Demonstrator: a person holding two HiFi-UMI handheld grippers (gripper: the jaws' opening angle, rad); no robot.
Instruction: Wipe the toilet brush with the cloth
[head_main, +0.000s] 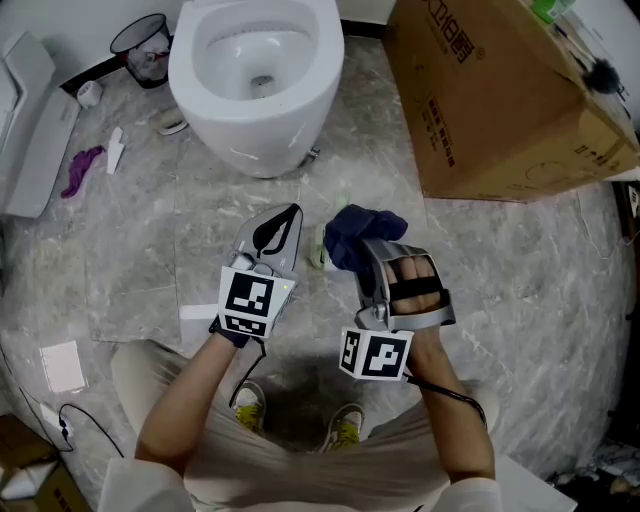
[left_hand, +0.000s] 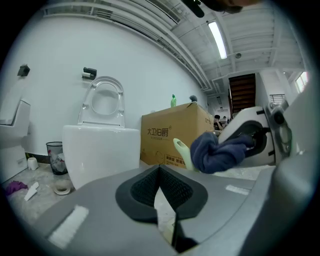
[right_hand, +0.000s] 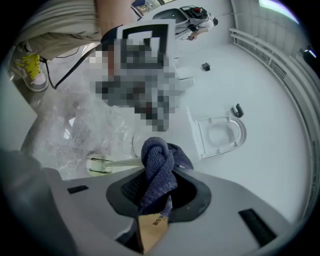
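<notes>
Navy cloth (right_hand: 159, 165) clamped in right gripper (right_hand: 157, 199) jaws, against brush (right_hand: 116, 162) handle; left gripper (left_hand: 160, 176) jaws closed, empty; wiping seemingly unfinished.

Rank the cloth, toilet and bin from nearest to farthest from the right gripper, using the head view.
1. Cloth: clamped in the right gripper.
2. Toilet: ahead, to the left.
3. Bin: far left, beyond the toilet.
</notes>
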